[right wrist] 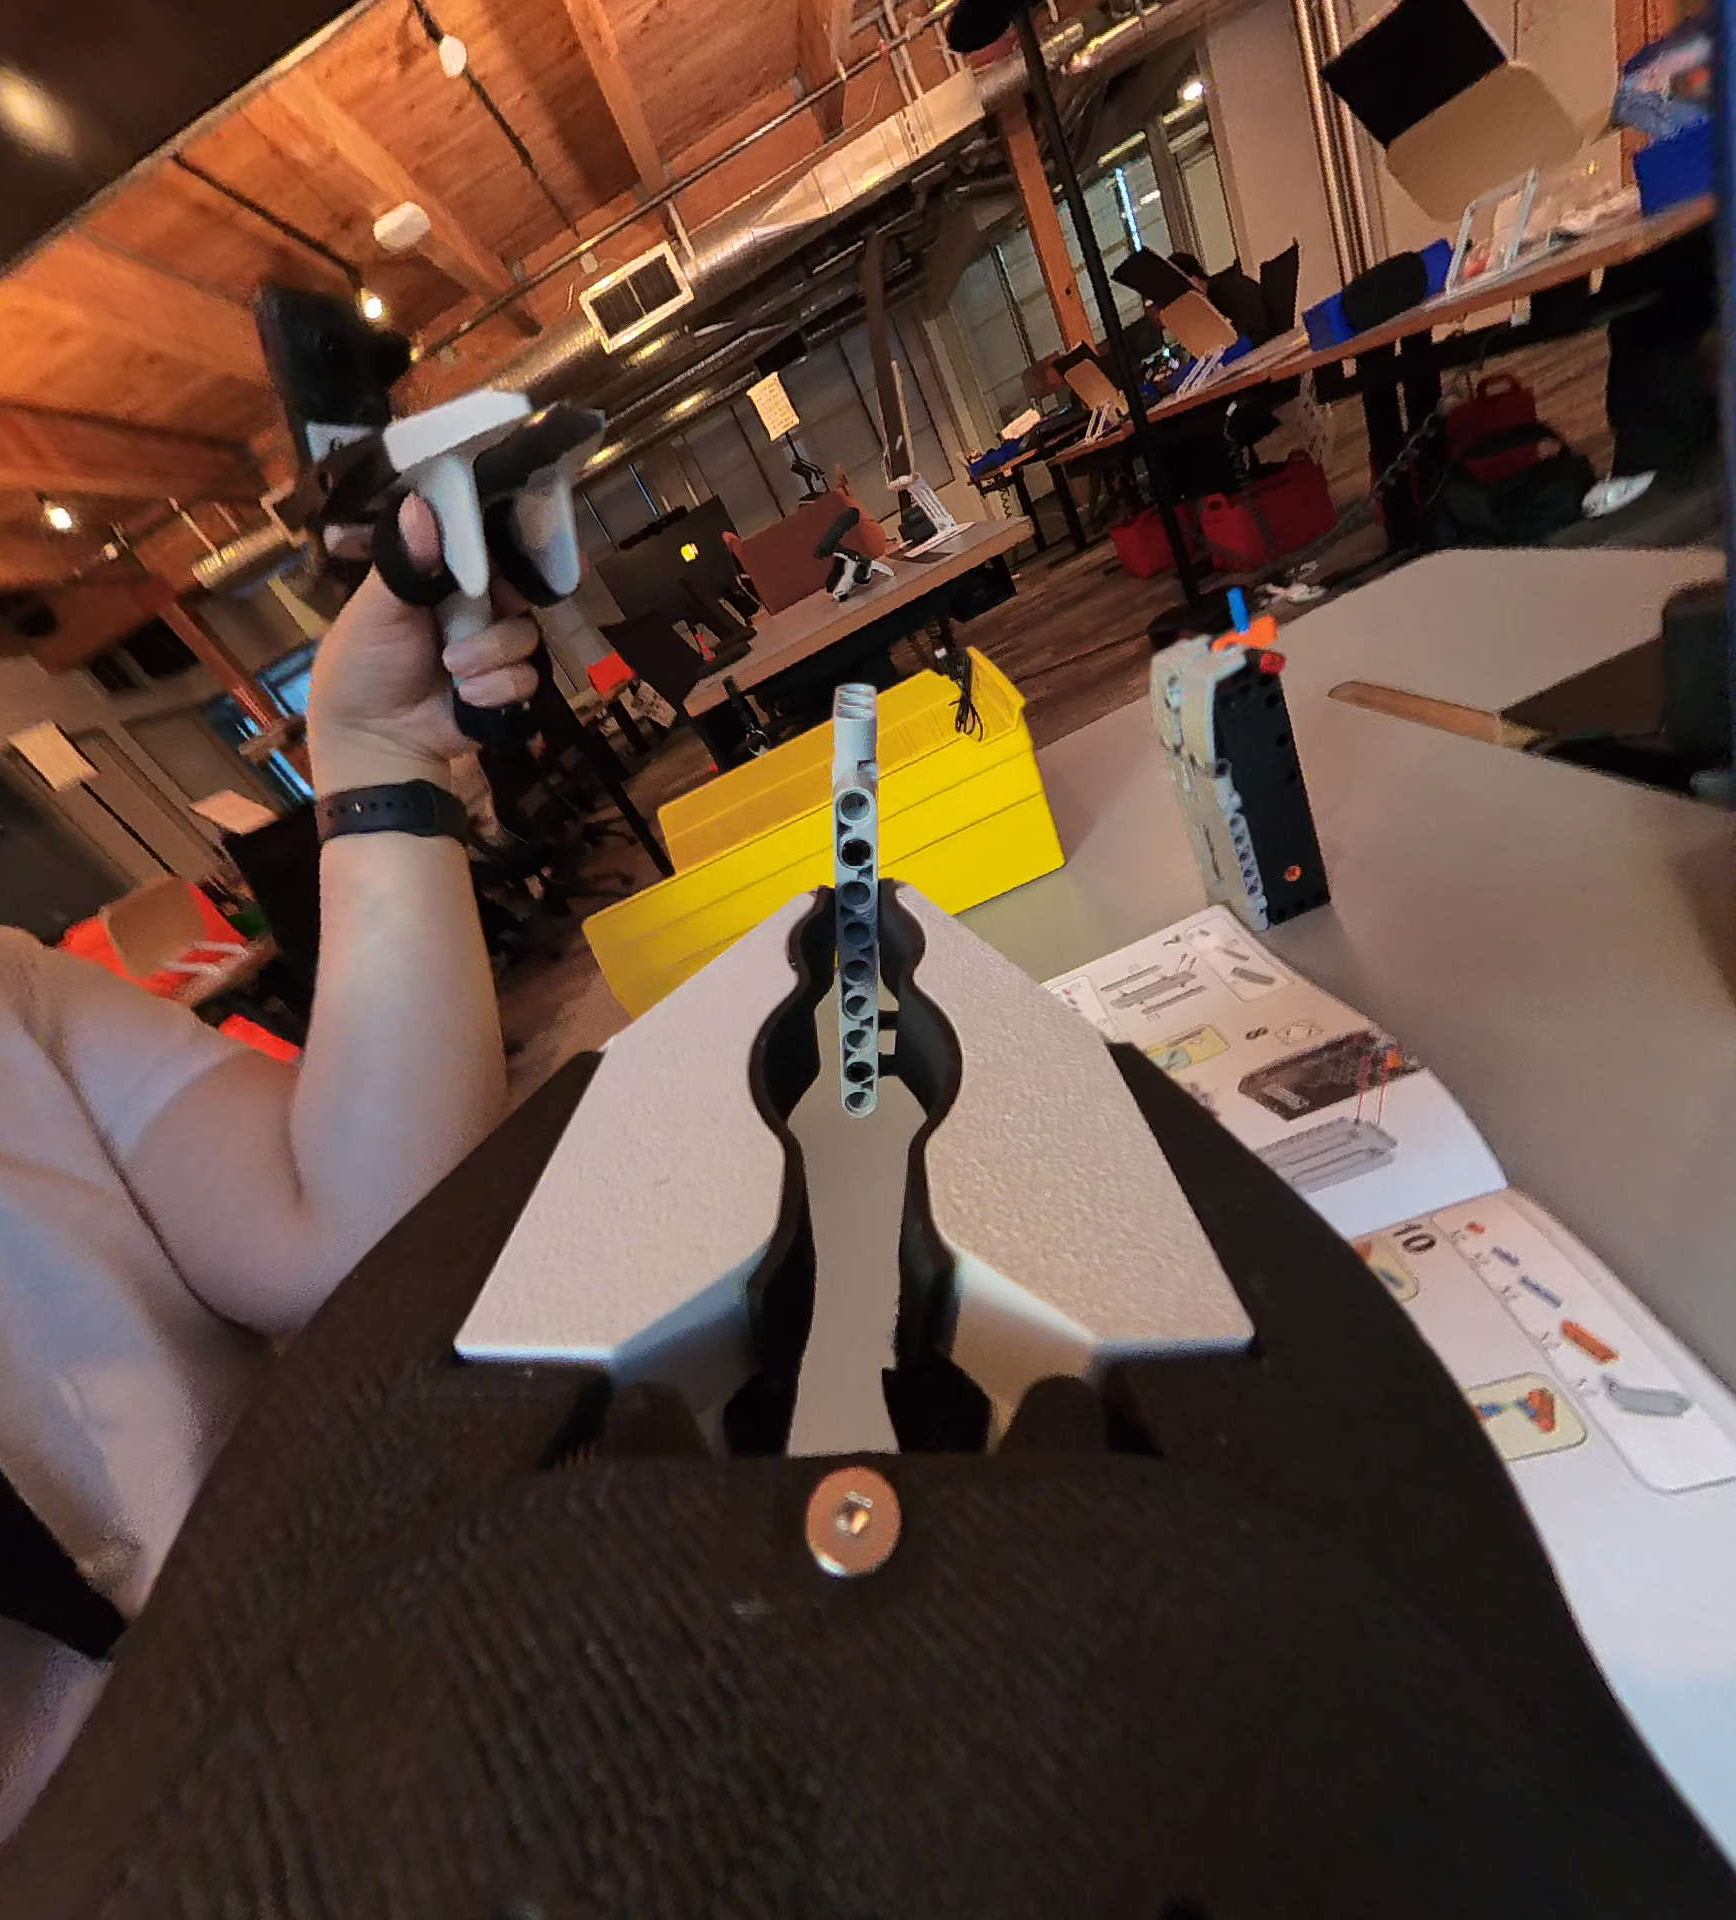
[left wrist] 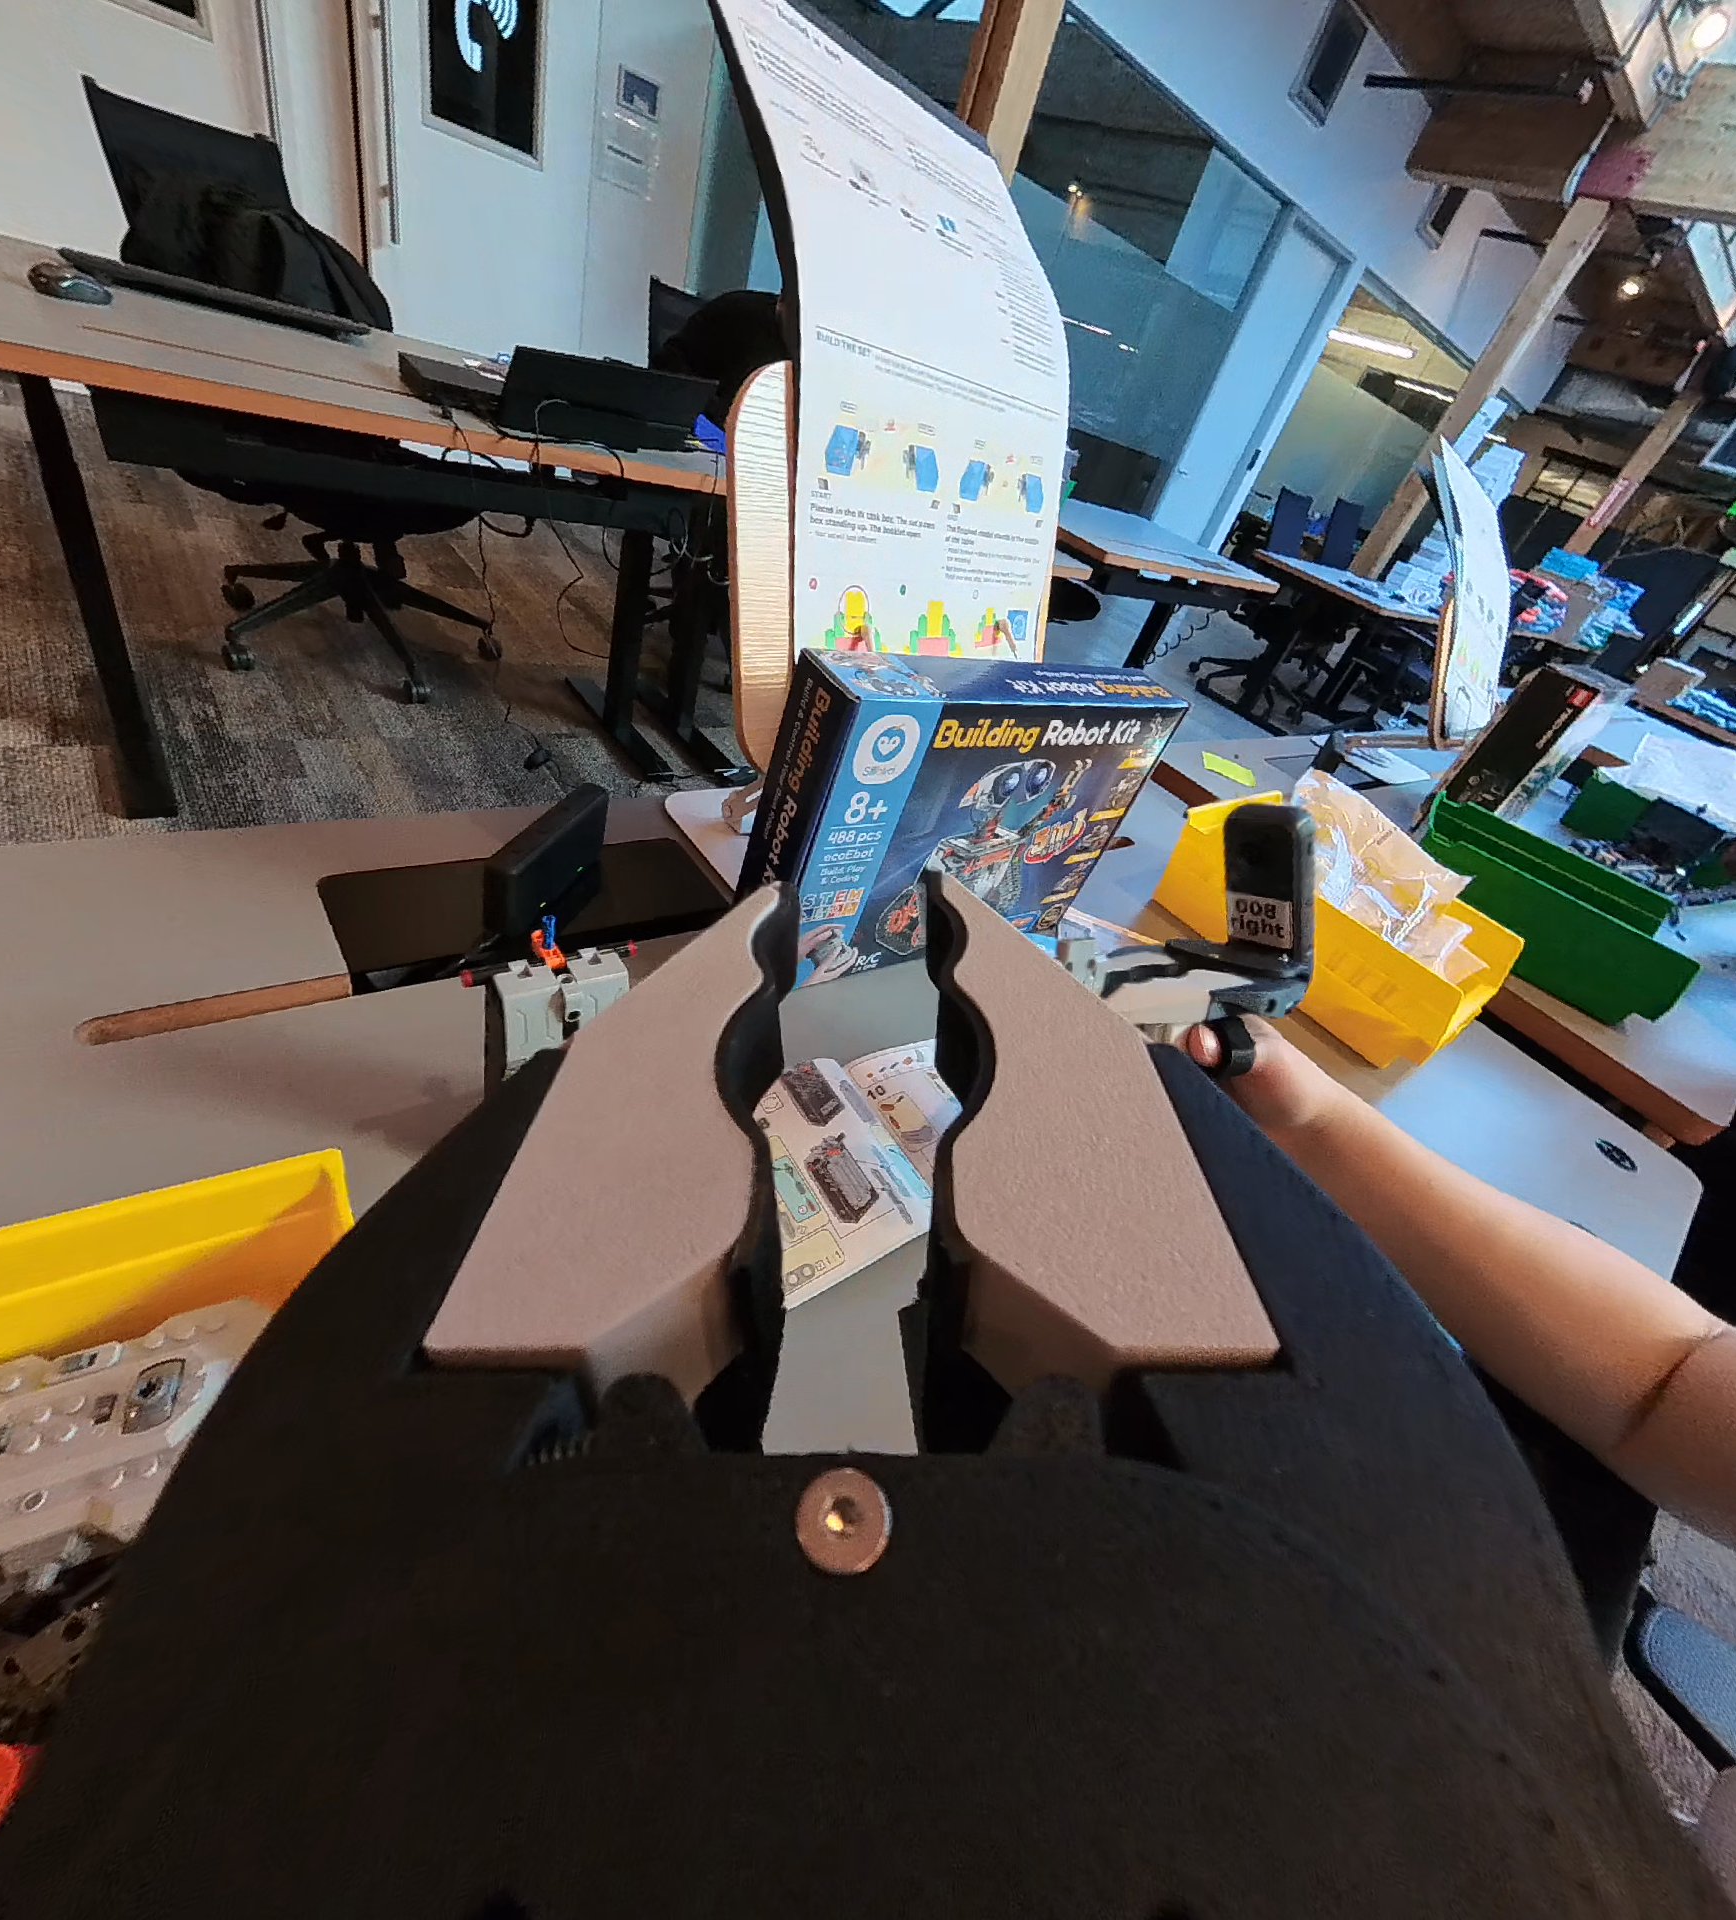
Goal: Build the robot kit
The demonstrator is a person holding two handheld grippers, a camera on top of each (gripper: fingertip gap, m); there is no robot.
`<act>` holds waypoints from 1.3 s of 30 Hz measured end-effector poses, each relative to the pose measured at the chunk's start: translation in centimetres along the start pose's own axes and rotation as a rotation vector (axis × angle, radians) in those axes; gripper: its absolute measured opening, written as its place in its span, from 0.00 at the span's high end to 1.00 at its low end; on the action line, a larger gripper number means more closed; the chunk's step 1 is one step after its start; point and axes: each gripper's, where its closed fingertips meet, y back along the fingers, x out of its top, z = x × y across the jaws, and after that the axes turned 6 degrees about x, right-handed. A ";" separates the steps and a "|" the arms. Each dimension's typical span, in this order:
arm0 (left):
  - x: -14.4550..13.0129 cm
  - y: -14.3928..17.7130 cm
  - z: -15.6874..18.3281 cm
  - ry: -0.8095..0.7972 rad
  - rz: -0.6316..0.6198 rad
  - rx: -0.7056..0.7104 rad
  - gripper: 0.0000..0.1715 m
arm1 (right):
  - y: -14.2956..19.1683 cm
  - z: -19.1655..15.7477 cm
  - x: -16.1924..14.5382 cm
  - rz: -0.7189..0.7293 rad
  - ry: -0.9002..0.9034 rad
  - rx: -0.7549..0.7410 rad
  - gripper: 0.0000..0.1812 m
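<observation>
My right gripper (right wrist: 859,904) is shut on a thin grey beam with a row of holes (right wrist: 856,821), held upright above the table. My left gripper (left wrist: 853,904) is open and empty, raised over an open instruction booklet (left wrist: 843,1143). A partly built grey and black model (left wrist: 557,997) stands on the table left of the left gripper; it also shows in the right wrist view (right wrist: 1243,800). The right gripper (left wrist: 1144,992) shows in the left wrist view, in front of a yellow bin (left wrist: 1363,987). A hand holds the left gripper (right wrist: 490,488) up at the left in the right wrist view.
A blue robot-kit box (left wrist: 968,800) stands upright behind the booklet. A yellow bin (left wrist: 116,1257) with grey parts sits at my lower left. A green bin (left wrist: 1570,935) is at the far right. A tall curved instruction board (left wrist: 926,364) stands behind the box. One gripper's finger ends stand about 25 cm off the other's.
</observation>
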 end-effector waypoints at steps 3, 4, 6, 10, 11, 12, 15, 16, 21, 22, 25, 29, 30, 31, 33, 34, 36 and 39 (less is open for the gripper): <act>-0.3 -0.6 0.7 -0.018 -0.023 -0.020 0.87 | -0.4 -1.2 0.1 -0.052 0.060 0.008 0.97; -0.4 -0.8 0.9 -0.026 -0.033 -0.025 0.87 | -0.5 -1.3 0.0 -0.063 0.056 0.003 0.97; -0.5 -1.2 1.6 -0.049 -0.039 -0.059 0.88 | -0.6 -1.5 0.4 -0.047 0.084 -0.008 0.97; -0.5 -2.0 4.9 -0.044 -0.016 -0.294 0.87 | -0.1 -3.1 4.4 0.161 0.103 0.040 0.97; -0.6 -2.5 5.5 -0.041 -0.016 -0.352 0.87 | 0.1 -3.8 6.8 0.263 0.097 0.075 0.96; -0.7 -3.0 6.0 -0.032 -0.013 -0.408 0.85 | 0.4 -4.5 9.7 0.383 0.083 0.103 0.97; 0.8 -4.6 7.4 0.061 0.101 -0.588 0.83 | -0.1 -6.5 17.6 0.665 0.016 0.246 0.97; 1.4 -5.2 7.6 0.120 0.135 -0.641 0.82 | -0.8 -6.9 19.1 0.706 -0.020 0.293 0.96; 3.0 -7.6 8.0 0.194 0.296 -0.685 0.75 | -5.0 -8.5 20.5 0.712 -0.042 0.391 0.96; 3.3 -7.9 8.1 0.155 0.350 -0.647 0.73 | -5.1 -8.9 20.4 0.730 -0.038 0.429 0.96; 4.6 -6.4 9.8 0.034 0.525 -0.647 0.74 | -3.8 -10.8 20.3 0.833 -0.087 0.683 0.96; 4.8 -3.3 14.5 -0.053 0.516 -0.818 0.74 | 2.1 -12.0 20.0 0.953 -0.322 1.329 0.97; 4.6 -3.0 15.8 -0.106 0.513 -0.824 0.73 | 3.0 -11.8 19.8 0.985 -0.342 1.402 0.97; 4.2 -2.9 17.2 -0.178 0.511 -0.816 0.72 | 3.5 -11.7 19.5 1.017 -0.338 1.432 0.97; 2.8 -3.4 19.9 -0.337 0.481 -0.779 0.71 | 3.8 -12.0 18.7 1.029 -0.325 1.485 0.97; 2.3 -3.9 20.9 -0.398 0.470 -0.742 0.71 | 3.7 -12.2 18.3 1.025 -0.333 1.511 0.97; 1.5 -4.6 22.4 -0.486 0.464 -0.694 0.69 | 3.1 -12.4 17.7 1.010 -0.387 1.536 0.97; -0.2 -6.5 22.6 -0.700 0.437 -0.545 0.65 | 1.5 -12.2 16.8 1.007 -0.522 1.493 0.96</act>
